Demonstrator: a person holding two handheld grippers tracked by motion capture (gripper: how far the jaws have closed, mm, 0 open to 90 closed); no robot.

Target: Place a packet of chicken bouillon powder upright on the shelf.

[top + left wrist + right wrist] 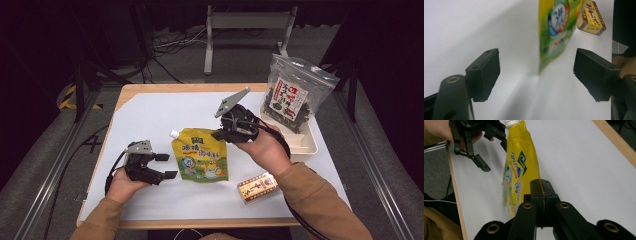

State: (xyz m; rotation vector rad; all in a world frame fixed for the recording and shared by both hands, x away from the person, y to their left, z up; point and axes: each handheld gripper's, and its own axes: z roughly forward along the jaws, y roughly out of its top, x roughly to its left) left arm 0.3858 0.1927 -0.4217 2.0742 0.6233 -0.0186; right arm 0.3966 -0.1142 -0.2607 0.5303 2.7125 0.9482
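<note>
In the high view, the yellow spouted pouch (200,156) lay at the middle of the white table cover (150,112), its white cap pointing to the far left. The right gripper (218,134) was clamped on the pouch's far right edge. The left gripper (167,165) sat just left of the pouch with its jaws spread and nothing between them, a narrow strip of bare cover separating it from the pouch's left edge. A small brown and yellow box (257,187) lay near the right, close to the table's near edge. At the far right a white tray (306,145) held a clear bag of dried seaweed (292,95), standing tall. The far left of the cover was open room out to the wooden table edge (131,90).

In the left gripper view, the jaws stood wide apart; the pouch (554,32) hung edge-on ahead of them, its lower corner at the cover, untouched. The box (592,17) lay beyond on the right.

In the right gripper view, the jaws were pressed together on the pouch's (520,175) edge. The left gripper (491,148) stood open beside the cap, near the cover's edge. To the right, bare cover ran out to the wooden edge (616,141).
</note>
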